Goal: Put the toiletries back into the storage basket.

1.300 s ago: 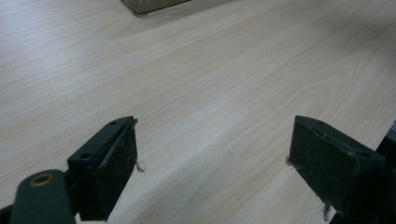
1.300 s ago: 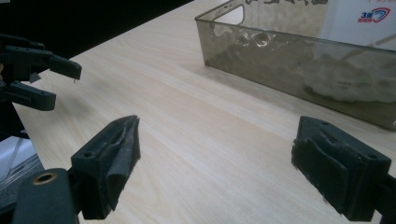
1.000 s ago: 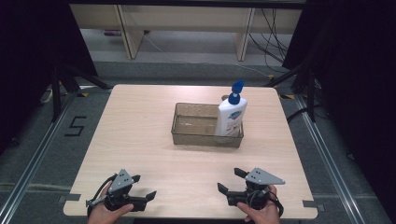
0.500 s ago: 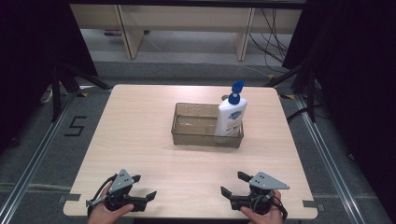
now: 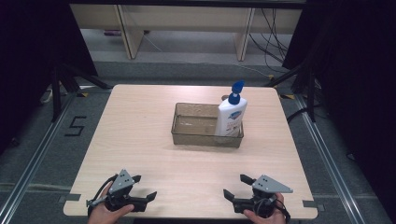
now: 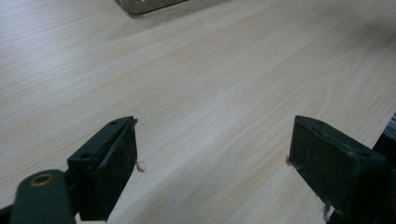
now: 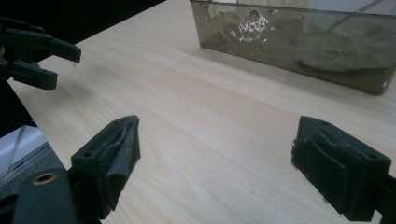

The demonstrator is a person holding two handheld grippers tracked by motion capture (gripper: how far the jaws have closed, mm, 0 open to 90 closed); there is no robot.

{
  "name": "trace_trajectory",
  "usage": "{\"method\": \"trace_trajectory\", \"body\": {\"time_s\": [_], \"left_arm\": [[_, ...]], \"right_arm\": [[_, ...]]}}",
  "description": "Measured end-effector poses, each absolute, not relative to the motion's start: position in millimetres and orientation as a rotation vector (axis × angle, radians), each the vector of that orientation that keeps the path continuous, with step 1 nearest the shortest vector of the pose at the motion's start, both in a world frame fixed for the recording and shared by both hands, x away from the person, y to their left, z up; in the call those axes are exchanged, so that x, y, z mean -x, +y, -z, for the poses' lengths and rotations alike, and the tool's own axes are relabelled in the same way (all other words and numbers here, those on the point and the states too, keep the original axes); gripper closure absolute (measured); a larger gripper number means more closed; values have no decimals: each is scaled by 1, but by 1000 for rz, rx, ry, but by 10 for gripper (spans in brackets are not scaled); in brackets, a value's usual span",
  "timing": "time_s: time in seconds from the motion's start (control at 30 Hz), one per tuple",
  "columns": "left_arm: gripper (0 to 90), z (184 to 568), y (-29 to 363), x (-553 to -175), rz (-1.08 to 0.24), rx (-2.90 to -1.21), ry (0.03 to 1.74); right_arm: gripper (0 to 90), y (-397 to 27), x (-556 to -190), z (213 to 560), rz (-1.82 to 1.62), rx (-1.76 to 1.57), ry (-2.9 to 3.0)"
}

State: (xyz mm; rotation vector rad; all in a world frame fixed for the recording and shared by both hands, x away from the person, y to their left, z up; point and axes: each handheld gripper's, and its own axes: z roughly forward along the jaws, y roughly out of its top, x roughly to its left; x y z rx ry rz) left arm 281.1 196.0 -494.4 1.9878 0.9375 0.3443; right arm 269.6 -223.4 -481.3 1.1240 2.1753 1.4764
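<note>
High view: right gripper (image 5: 234, 187) drawn back toward near desk (image 5: 140, 126) edge since a second ago; left gripper (image 5: 144, 186) unchanged at near left. Both sets of jaws spread wide, empty, touching nothing. Lotion bottle (image 5: 230, 114) upright in right end of clear bin (image 5: 191, 135), mid-desk, well apart from both.

Lab recording rig, wooden table (image 5: 140, 140) on taped floor, black curtains (image 5: 28, 56), cables (image 5: 273, 32)
</note>
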Motion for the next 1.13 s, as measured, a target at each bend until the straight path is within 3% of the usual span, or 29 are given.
{"method": "trace_trajectory", "body": {"time_s": [1.13], "left_arm": [[148,496,194,-281,-337,-1960,950]], "right_arm": [[154,-225,-263,487,-1450,-1108,2221]]}}
